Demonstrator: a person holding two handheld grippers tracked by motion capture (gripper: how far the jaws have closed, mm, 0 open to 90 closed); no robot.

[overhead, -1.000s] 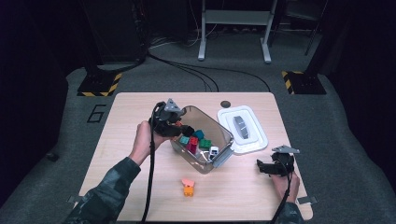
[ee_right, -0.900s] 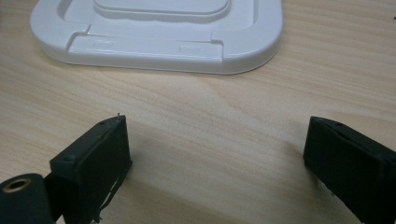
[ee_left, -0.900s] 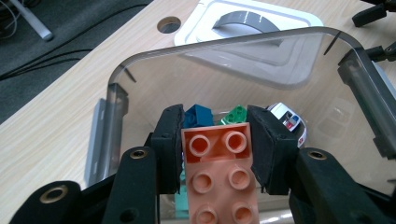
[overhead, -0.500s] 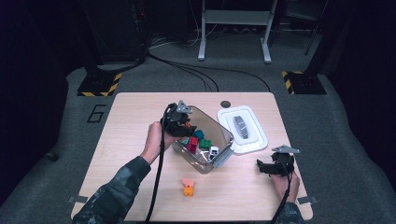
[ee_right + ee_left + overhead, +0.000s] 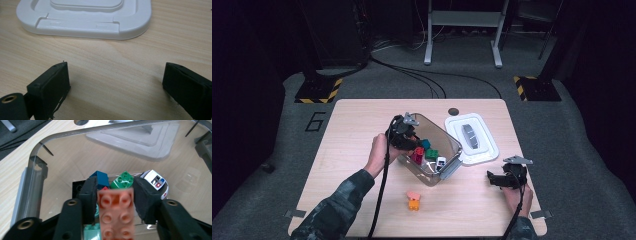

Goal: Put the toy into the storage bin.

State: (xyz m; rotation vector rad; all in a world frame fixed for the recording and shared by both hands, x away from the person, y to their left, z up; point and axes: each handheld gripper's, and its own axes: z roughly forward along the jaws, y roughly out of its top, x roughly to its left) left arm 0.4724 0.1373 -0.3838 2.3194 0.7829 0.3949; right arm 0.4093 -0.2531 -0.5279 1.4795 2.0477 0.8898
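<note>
- Since the earlier high-view frames, the left gripper has travelled from the near-left rim of the clear bin to a spot over its interior and dropped lower; the right gripper has not shifted.
- High view: the bin sits mid-table, its white lid just beside it toward the right edge. A small orange-and-pink brick pair lies well apart, near the table's front edge. The right gripper rests close to the front-right corner, with bare wood around it.
- Left gripper view: a pink brick sits between the pads, studs facing the camera. The jaws have just been opening; a sliver of gap shows on each side, so the brick looks released or nearly so, though I cannot be sure that contact has ended. Below lie a green brick, a blue brick and a toy car.
- My reading: this is the drop-off step of filling the bin. Next, the jaws need to part wider, then lift straight up, since the bin's walls stand close on the left and far sides.
- Right gripper view: jaws spread wide, nothing between them, bare table underneath and the lid's rim ahead. Room is ample there for a reach toward the loose bricks at the front edge.
</note>
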